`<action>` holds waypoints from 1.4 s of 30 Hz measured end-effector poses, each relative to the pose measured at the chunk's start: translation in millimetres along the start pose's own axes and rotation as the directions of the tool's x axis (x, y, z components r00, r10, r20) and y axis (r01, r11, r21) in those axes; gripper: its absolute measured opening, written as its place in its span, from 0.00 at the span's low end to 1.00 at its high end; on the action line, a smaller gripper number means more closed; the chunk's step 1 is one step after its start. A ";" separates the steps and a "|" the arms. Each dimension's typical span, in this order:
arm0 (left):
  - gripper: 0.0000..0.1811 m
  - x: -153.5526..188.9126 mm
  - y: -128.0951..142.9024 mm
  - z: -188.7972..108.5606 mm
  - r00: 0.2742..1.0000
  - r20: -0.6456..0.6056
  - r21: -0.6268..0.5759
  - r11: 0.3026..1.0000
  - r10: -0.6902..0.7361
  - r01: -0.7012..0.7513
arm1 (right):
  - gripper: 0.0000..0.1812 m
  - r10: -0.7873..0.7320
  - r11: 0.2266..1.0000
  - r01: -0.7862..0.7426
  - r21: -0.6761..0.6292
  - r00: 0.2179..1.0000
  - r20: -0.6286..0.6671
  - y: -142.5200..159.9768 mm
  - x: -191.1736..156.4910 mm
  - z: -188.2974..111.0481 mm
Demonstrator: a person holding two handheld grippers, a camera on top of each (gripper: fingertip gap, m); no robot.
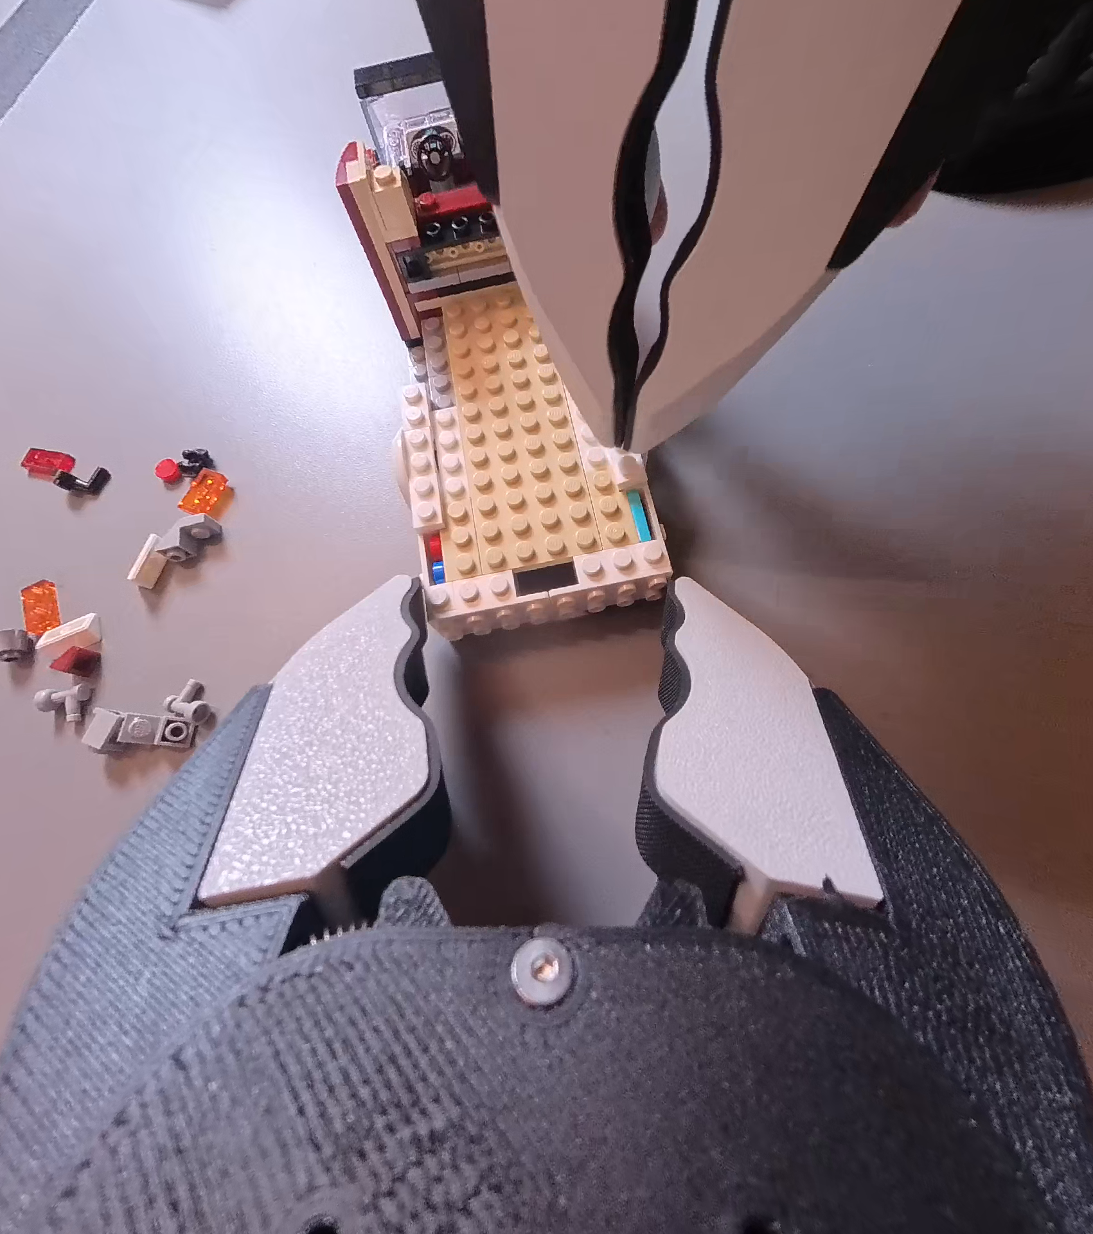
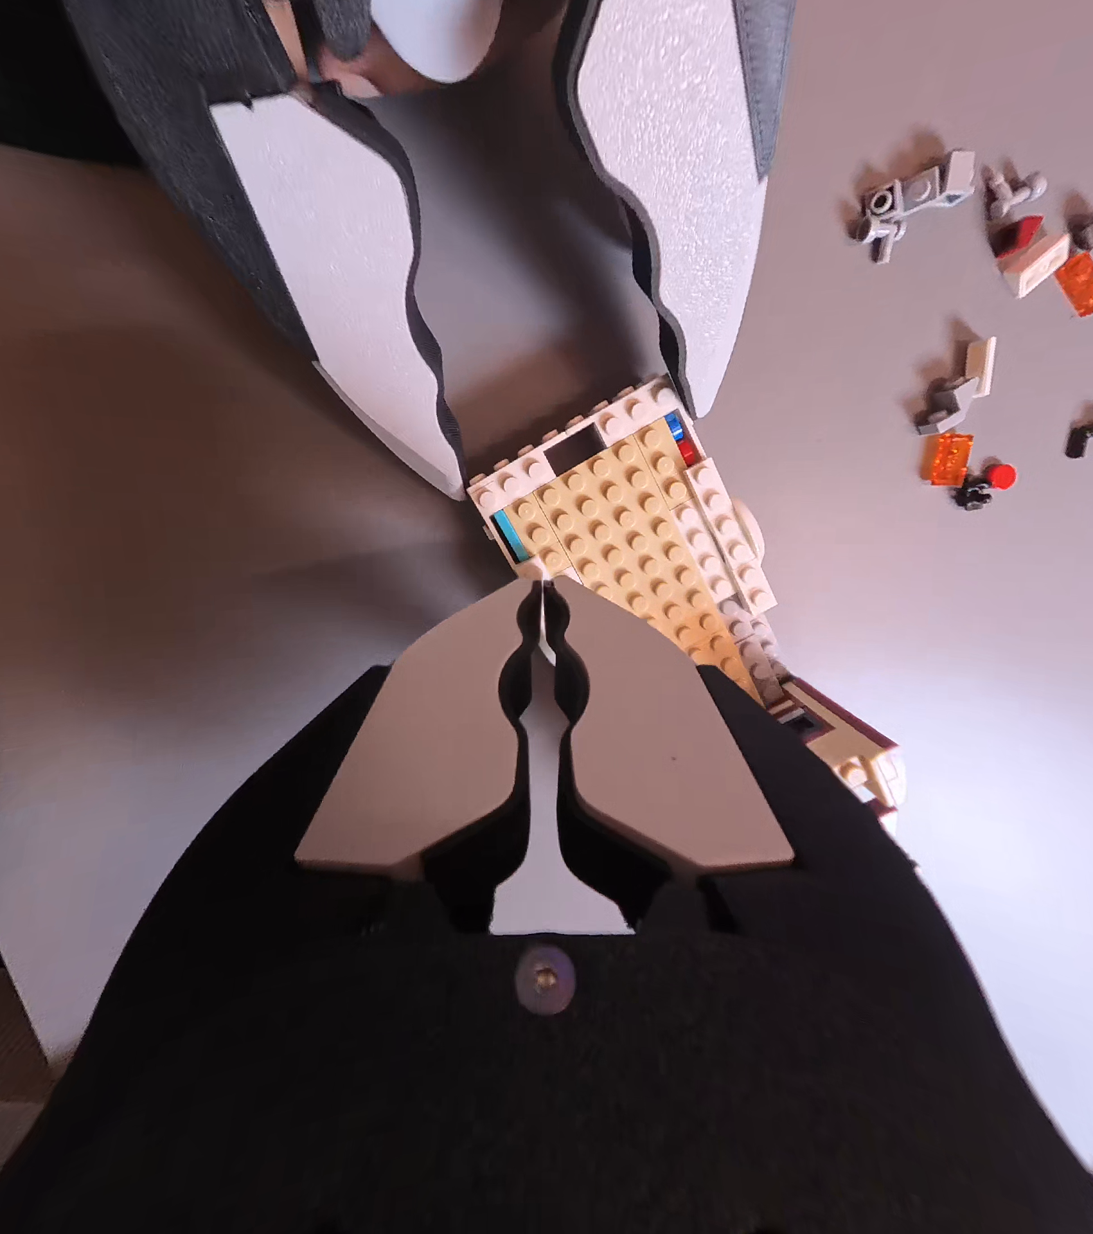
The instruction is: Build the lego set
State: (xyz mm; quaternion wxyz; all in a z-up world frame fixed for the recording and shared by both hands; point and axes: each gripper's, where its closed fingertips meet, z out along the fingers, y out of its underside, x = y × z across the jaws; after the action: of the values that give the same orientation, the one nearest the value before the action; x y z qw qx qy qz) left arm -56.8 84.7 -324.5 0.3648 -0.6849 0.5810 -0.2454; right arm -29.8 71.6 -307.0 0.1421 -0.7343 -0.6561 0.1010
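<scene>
A partly built lego vehicle (image 1: 517, 467) lies on the table, with a tan studded floor, white side bricks and a dark red cab at its far end. My left gripper (image 1: 543, 591) has its two fingertips against the two near corners of the build's white end. My right gripper (image 1: 623, 441) comes down from above, shut on a small white brick (image 1: 627, 464) at the build's right edge, next to a turquoise tile (image 1: 640, 514). In the right wrist view my right gripper (image 2: 542, 587) pinches that white piece (image 2: 540, 604) at the vehicle's (image 2: 623, 527) edge, and the left gripper (image 2: 577, 447) clasps the far end.
Several loose small pieces lie on the grey table left of the build: orange clear tiles (image 1: 206, 491), a red round stud (image 1: 165, 469), grey brackets (image 1: 136, 728) and white tiles (image 1: 146, 567). In the right wrist view they lie at the right (image 2: 1024, 267).
</scene>
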 end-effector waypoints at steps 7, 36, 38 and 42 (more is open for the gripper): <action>0.38 0.0 0.0 0.0 1.000 0.000 0.000 1.000 -0.001 0.001 | 0.00 -0.017 0.999 0.016 -0.032 1.000 -0.026 1.8 -0.1 2.4; 0.38 -0.5 0.0 0.9 1.000 0.004 -0.002 1.000 -0.008 0.008 | 0.00 0.077 0.997 -0.076 -0.034 0.997 0.014 2.1 -2.2 3.9; 0.38 -0.6 0.1 0.8 1.000 0.004 -0.002 1.000 -0.007 0.007 | 0.00 0.055 0.998 -0.054 -0.035 0.998 0.013 1.8 -1.7 3.9; 0.38 -0.8 -0.1 0.7 1.000 0.006 -0.001 1.000 -0.005 0.005 | 0.00 0.085 0.995 -0.087 0.039 0.995 0.045 -5.3 -1.3 -4.4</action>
State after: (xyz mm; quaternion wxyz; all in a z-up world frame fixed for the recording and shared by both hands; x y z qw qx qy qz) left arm -56.4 85.6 -324.8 0.3657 -0.6872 0.5783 -0.2441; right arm -33.5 70.5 -301.1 0.1384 -0.7563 -0.6247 0.1365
